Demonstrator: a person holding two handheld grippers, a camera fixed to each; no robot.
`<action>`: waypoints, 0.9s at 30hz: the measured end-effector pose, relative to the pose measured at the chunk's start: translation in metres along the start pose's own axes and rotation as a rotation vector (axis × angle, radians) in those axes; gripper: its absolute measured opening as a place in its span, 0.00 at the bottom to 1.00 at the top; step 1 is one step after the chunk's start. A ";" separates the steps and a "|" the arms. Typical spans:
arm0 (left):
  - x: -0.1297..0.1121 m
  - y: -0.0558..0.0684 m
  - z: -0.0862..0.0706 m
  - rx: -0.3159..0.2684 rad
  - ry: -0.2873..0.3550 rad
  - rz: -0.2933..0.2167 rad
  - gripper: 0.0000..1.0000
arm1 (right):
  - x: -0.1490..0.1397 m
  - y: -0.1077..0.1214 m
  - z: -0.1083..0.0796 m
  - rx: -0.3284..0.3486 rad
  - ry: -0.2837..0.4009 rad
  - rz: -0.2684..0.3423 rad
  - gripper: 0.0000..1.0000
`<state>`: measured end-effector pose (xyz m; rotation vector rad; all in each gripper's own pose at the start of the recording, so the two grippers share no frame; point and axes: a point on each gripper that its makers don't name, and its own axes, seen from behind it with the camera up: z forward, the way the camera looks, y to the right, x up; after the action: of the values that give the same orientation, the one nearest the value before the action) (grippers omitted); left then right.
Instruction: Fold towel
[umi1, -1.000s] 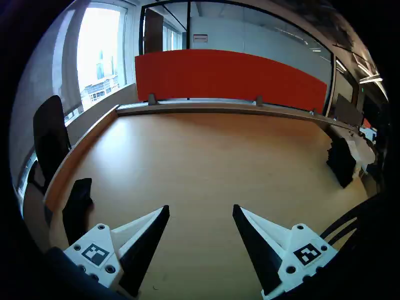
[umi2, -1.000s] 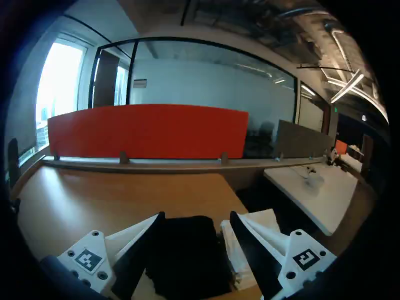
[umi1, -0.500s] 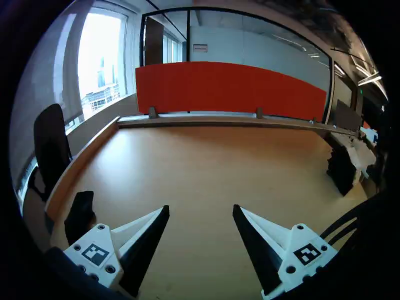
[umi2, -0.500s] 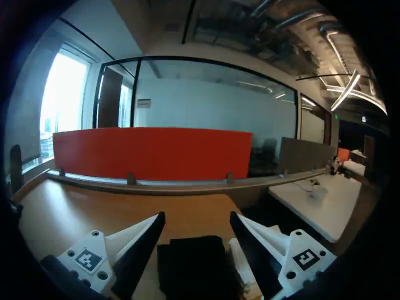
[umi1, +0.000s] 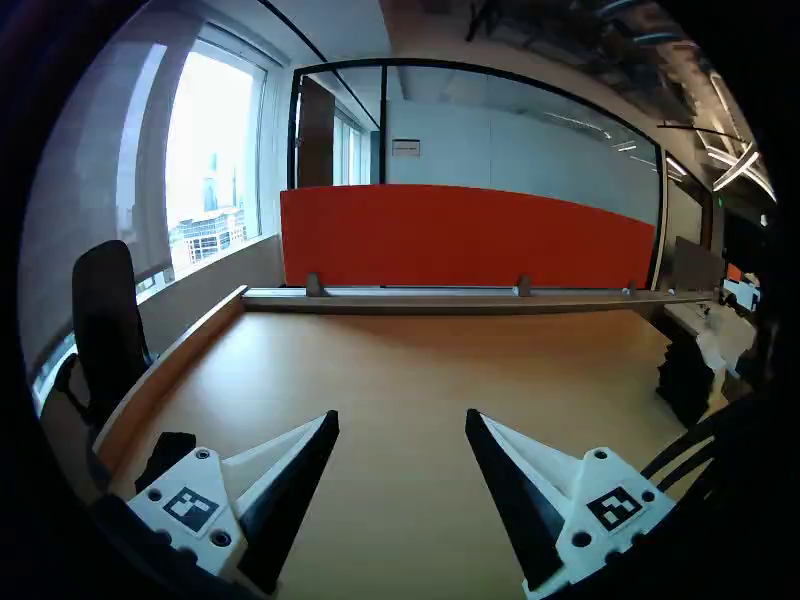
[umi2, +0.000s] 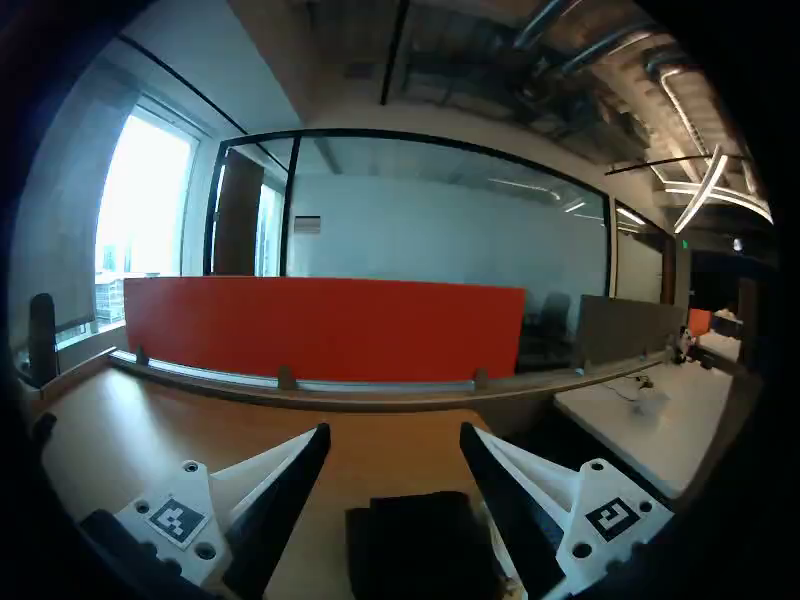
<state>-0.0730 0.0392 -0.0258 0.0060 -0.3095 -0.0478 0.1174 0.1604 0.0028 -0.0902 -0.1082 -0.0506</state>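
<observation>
A stack of folded black towels (umi2: 420, 540) lies on the wooden desk (umi2: 130, 440) just below my right gripper (umi2: 392, 445), which hangs open above it with nothing between its fingers. The same black stack (umi1: 686, 378) sits at the far right edge of the desk (umi1: 420, 400) in the left gripper view, with white folded cloth (umi1: 722, 335) behind it. My left gripper (umi1: 400, 430) is open over bare desk, holding nothing.
An orange divider panel (umi1: 465, 235) runs along the desk's far edge. A black office chair (umi1: 105, 320) stands at the left by the window. A dark object (umi1: 165, 455) lies near the desk's left front edge. A white desk (umi2: 650, 420) stands to the right.
Both grippers have tilted upward, so the desk and black towel stack sink lower in view. The right gripper has pulled back from the stack. Both stay open.
</observation>
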 end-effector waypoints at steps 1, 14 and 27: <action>0.006 -0.001 0.001 0.003 0.013 0.000 0.94 | 0.001 -0.003 0.000 0.004 0.000 -0.002 1.00; 0.081 -0.004 0.012 -0.005 0.183 -0.004 0.94 | 0.018 -0.045 -0.003 0.059 0.016 -0.015 1.00; 0.117 -0.011 0.016 0.004 0.280 -0.012 0.94 | 0.037 -0.098 -0.005 0.119 0.052 0.027 1.00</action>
<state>0.0326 0.0222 0.0249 0.0180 -0.0297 -0.0572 0.1487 0.0608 0.0107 0.0283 -0.0582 -0.0199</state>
